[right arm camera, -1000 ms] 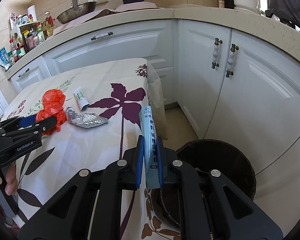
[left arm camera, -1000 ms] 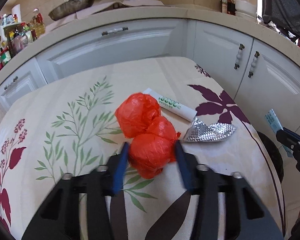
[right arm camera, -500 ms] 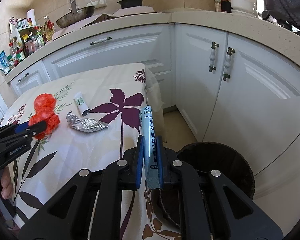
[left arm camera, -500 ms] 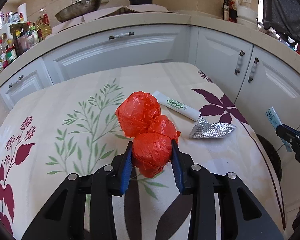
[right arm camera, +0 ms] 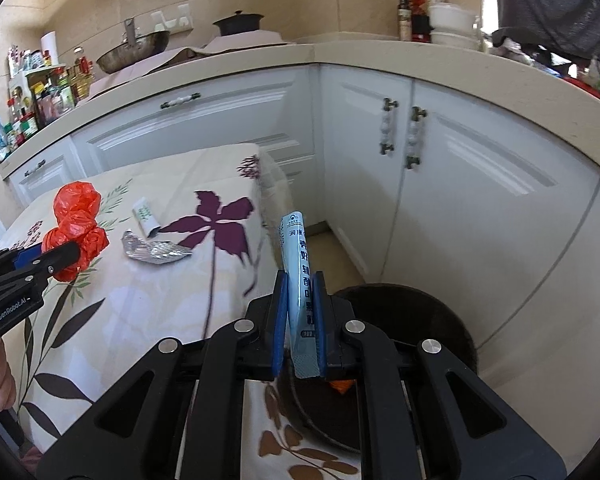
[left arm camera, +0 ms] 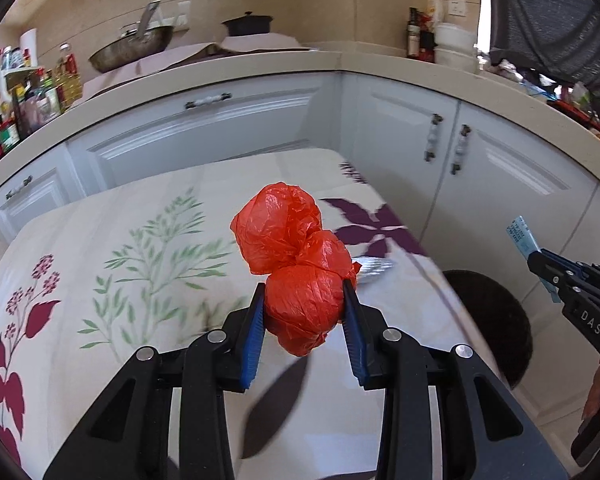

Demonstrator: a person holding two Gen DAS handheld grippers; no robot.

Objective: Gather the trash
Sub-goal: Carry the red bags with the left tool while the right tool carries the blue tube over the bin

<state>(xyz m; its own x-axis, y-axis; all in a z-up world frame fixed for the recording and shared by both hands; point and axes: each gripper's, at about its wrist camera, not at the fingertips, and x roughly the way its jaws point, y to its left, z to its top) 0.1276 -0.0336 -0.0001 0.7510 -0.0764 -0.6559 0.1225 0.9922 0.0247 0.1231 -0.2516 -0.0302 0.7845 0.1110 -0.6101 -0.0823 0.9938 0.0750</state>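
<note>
Kitchen corner, floral-cloth counter (left arm camera: 112, 280). Our left hand-held gripper (left arm camera: 305, 322) clamps the red plastic bag (left arm camera: 296, 268), lifted off the cloth; right hand-held gripper (right arm camera: 300, 320) pinches a blue sachet (right arm camera: 298, 264) above the dark bin (right arm camera: 432, 320). We should carry both over the bin mouth before releasing.
</note>
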